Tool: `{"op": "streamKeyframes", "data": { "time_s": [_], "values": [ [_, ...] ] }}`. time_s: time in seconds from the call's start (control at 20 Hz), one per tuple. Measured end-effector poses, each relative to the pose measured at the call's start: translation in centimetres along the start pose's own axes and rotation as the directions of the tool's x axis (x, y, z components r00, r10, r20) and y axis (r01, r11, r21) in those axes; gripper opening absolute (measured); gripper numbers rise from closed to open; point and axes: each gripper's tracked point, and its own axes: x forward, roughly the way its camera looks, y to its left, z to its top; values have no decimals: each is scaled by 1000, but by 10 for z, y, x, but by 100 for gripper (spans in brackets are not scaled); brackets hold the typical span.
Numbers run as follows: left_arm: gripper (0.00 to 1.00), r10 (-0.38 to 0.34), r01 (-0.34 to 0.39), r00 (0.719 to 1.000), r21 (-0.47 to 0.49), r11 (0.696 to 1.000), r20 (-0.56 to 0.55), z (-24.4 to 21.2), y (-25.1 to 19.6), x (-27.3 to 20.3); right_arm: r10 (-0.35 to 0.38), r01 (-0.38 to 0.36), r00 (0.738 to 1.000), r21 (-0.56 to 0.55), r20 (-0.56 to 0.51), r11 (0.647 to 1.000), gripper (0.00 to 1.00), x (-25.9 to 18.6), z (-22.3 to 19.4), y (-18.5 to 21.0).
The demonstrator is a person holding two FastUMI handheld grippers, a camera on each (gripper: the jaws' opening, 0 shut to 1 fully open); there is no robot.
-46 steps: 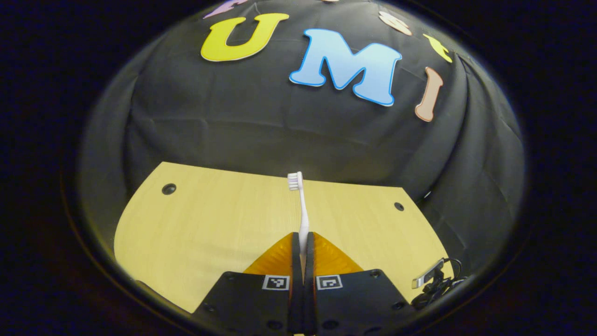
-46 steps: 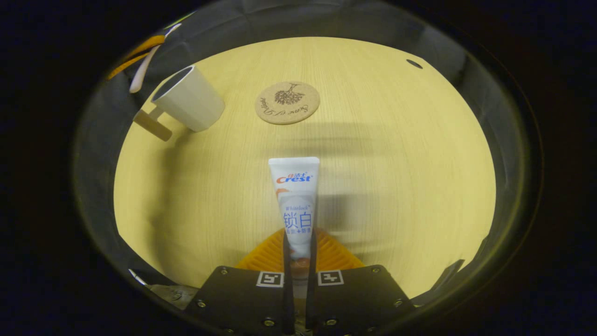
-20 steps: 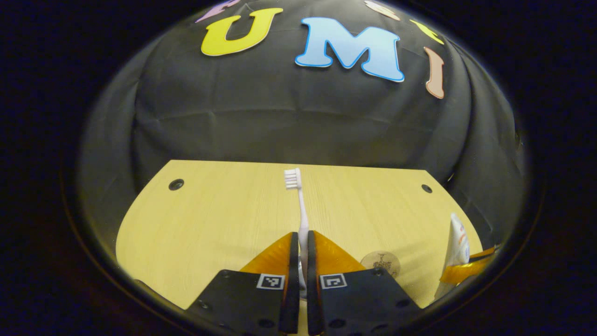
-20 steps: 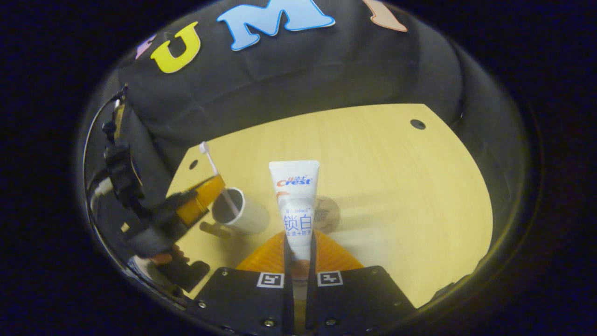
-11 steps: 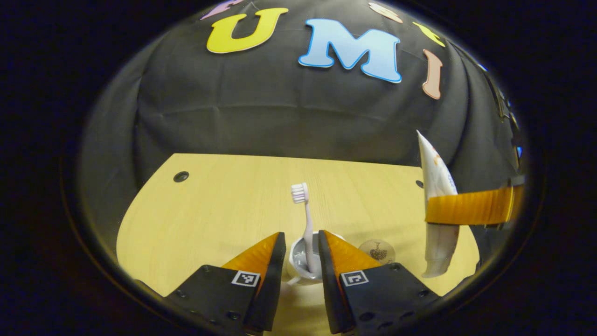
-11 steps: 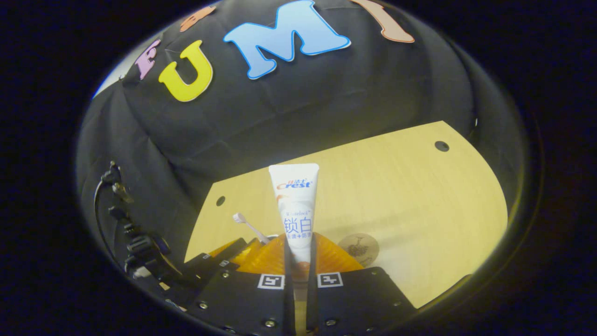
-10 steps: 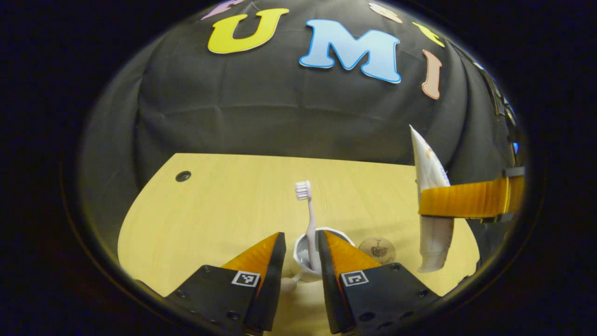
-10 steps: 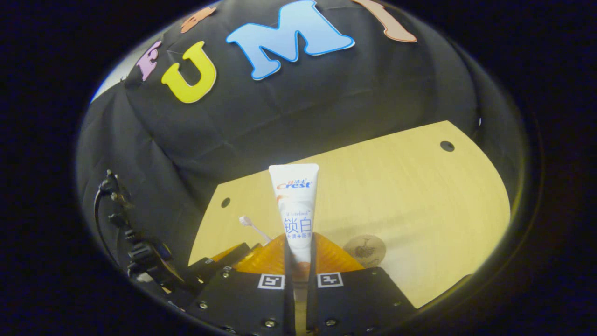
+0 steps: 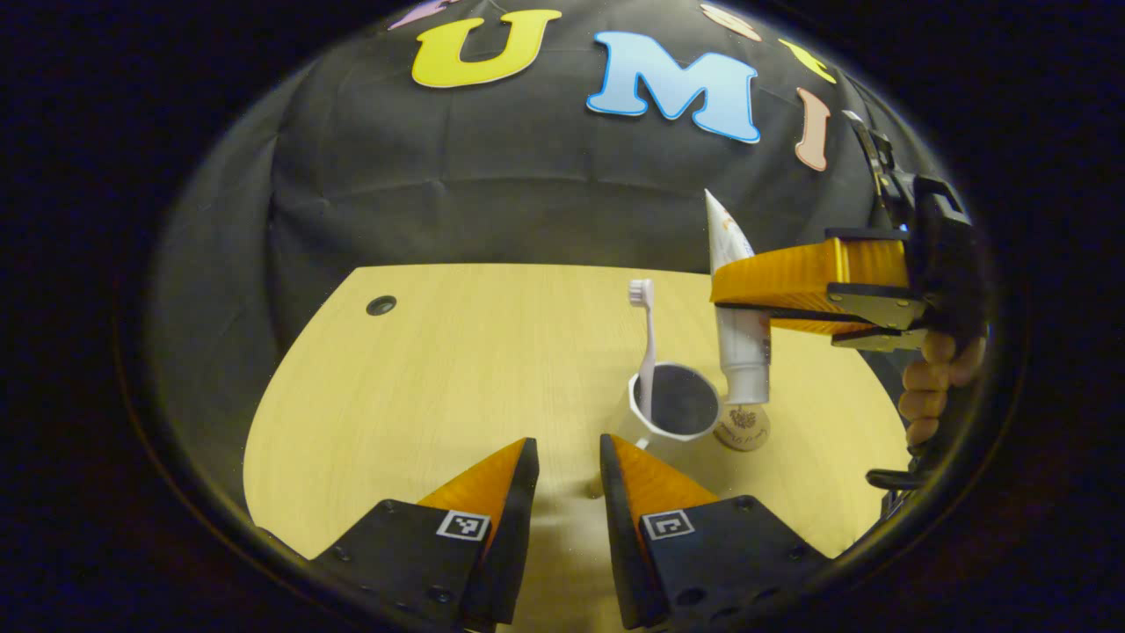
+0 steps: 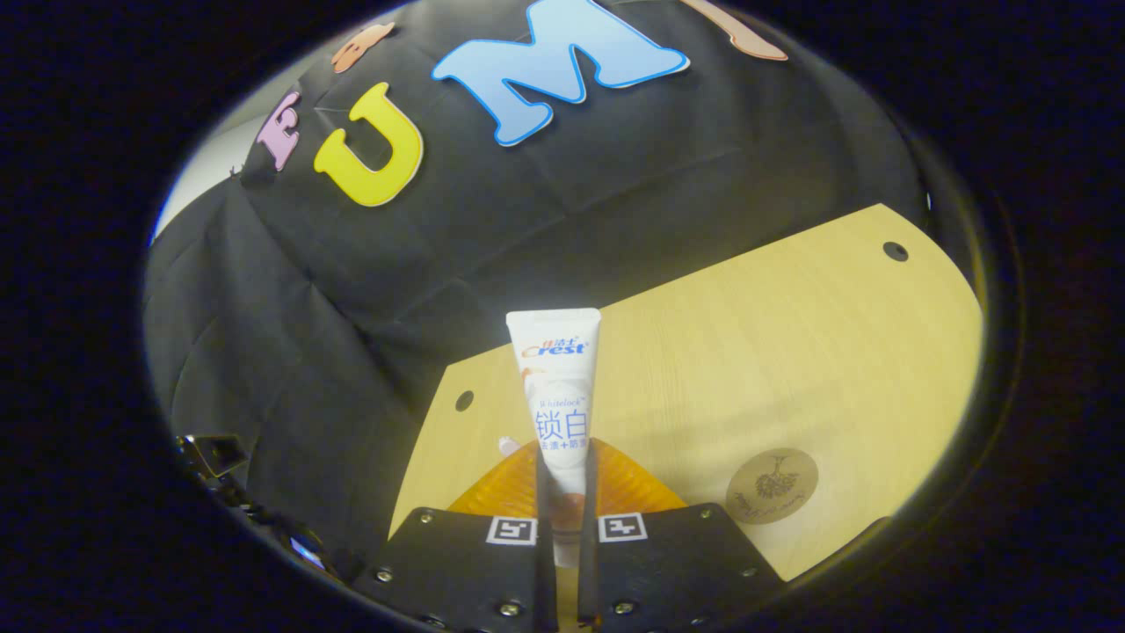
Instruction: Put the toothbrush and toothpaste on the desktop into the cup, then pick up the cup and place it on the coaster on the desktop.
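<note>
My left tool (image 9: 562, 462) is open and empty above the tabletop (image 9: 457, 369). The toothbrush (image 9: 646, 343) stands in the cup (image 9: 672, 413). My right tool (image 10: 562, 479) grips the toothpaste (image 10: 558, 387), cap down just over the cup, the coaster (image 9: 743, 428) just beside it.

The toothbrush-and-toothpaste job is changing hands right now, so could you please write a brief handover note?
Left gripper: open, holding nothing, short of the cup.
Right gripper: shut on the toothpaste, tube upright, cap end down, hanging just above the cup's far rim.
Toothbrush: standing in the cup, bristles up.
Cup: on the desktop, right next to the coaster, not on it.
Done: toothbrush in.
Left: lower and release the toothpaste into the cup, then lift the cup onto the coaster.
</note>
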Motion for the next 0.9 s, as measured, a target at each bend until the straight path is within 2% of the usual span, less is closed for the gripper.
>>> {"op": "streamKeyframes", "data": {
  "time_s": [0.05,0.1,0.15,0.25,0.3,0.35,0.4,0.45,0.5,0.6,0.7,0.8,0.85,0.9],
  "values": [
    [46,-5,5,1000,-2,1000,-6,-4,3,-3,-11,11,1000,-7,9,1000,11,7,-1,-1],
    [49,-8,8,1000,-4,1000,-11,-6,7,-5,-21,21,1000,-16,18,1000,11,12,-2,-2],
    [46,-8,8,1000,-4,1000,-16,-9,10,-6,-34,35,999,-34,29,999,11,16,-5,-3],
    [52,-7,7,1000,-1,1000,-24,-14,16,-8,-67,72,996,-90,67,993,11,24,-9,-5],
    [49,-4,4,1000,0,1000,-30,-16,20,-10,-93,102,992,-122,85,987,11,28,-12,-9],
    [52,1,-1,999,1,1000,-37,-20,24,-9,-110,124,989,-150,97,981,11,31,-17,-11],
    [49,7,-7,999,1,1000,-41,-22,29,-10,-117,135,987,-171,110,976,11,33,-21,-12],
    [52,11,-11,999,-1,1000,-46,-24,31,-10,-122,143,985,-187,124,972,11,37,-26,-12],
    [49,13,-13,999,-4,1000,-48,-27,34,-12,-122,148,984,-204,133,968,11,40,-30,-11],
    [52,17,-18,998,-6,1000,-56,-32,37,-14,-139,173,978,-236,156,956,11,42,-35,-15],
    [46,19,-19,998,-4,1000,-66,-38,38,-15,-130,178,973,-264,191,948,11,43,-37,-16],
    [52,14,-14,997,-2,1000,-74,-39,34,-13,-120,190,962,-288,244,939,11,36,-34,-16],
    [49,8,-8,997,-2,1000,-76,-40,29,-12,-118,194,959,-294,257,936,12,39,-38,-18],
    [52,1,-1,997,-1,1000,-78,-41,26,-13,-118,197,957,-296,265,934,12,40,-41,-20]
  ]
}}
